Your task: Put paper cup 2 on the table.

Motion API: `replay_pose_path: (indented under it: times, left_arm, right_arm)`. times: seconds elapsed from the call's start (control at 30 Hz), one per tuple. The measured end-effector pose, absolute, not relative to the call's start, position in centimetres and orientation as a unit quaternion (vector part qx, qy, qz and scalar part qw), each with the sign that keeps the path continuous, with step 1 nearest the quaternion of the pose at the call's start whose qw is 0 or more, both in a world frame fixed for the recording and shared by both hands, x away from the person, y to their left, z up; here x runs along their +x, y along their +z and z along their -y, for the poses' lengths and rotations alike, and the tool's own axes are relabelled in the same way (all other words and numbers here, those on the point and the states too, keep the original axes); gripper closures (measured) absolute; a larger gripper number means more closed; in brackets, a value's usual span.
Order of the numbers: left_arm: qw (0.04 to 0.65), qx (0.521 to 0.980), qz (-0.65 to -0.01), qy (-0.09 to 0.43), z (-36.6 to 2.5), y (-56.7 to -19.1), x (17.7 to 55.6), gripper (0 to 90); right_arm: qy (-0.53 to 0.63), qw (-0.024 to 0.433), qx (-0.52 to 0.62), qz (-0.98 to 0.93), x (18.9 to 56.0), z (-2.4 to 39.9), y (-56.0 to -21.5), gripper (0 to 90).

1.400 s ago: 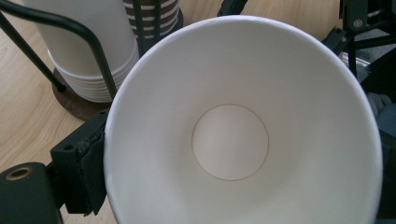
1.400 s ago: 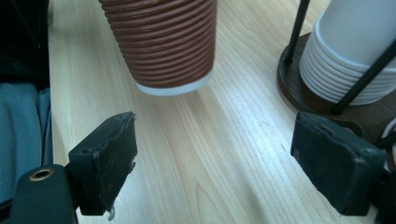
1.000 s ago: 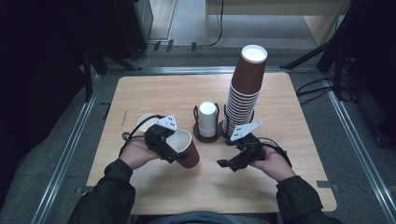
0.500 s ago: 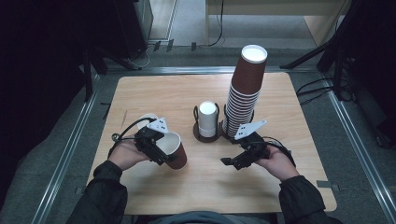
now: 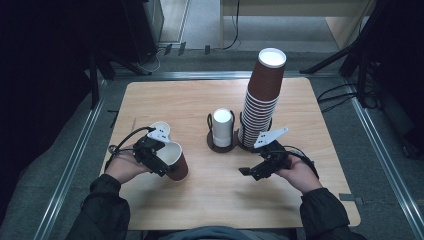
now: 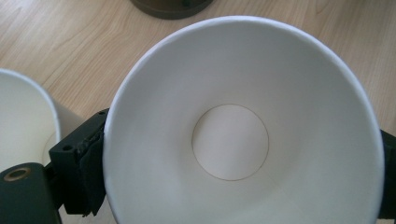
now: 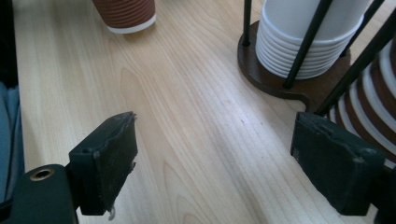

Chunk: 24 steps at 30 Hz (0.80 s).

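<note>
Two hand-held grippers are at work over the counter (image 5: pixel 200 100): the left hand-held gripper (image 5: pixel 159 161) pinches a brown paper cup (image 5: pixel 175 161) across its rim, with a black pad (image 6: pixel 79 168) pressed against the outside wall, while the right hand-held gripper (image 5: pixel 255 170) hangs empty with its jaws spread wide above bare wood. The held cup sits low at the left front of the counter, tilted with its white inside facing up and toward the person, and another white cup (image 5: pixel 161 130) stands just behind it. Farther back, a tall stack of brown cups (image 5: pixel 262 100) rises from a dark wire holder (image 5: pixel 220 145), with a short white stack (image 5: pixel 222 125) in the neighbouring slot. The main risk is the grip itself: thin paper squeezed at the rim may buckle or slip out if the hand tilts more. Setting the cup down at this slant could let it roll. The tall stack looks top-heavy, so a careless reach by the right hand, which is just beside its base, could knock it over.
</note>
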<state>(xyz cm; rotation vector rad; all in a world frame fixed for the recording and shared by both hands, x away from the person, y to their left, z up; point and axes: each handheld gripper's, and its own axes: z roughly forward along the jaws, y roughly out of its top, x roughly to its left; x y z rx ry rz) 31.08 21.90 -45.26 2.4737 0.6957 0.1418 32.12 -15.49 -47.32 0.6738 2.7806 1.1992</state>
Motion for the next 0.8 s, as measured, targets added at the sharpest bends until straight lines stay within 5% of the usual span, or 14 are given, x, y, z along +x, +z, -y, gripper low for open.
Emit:
replay_pose_path:
  times: [0.8]
  left_arm:
    - [0.25, 0.917, -0.3, 0.08, -24.6, -45.9, 30.8, 4.4]
  right_arm:
    - [0.393, 0.036, 0.224, -0.891, 32.3, 15.9, -47.1, 14.8]
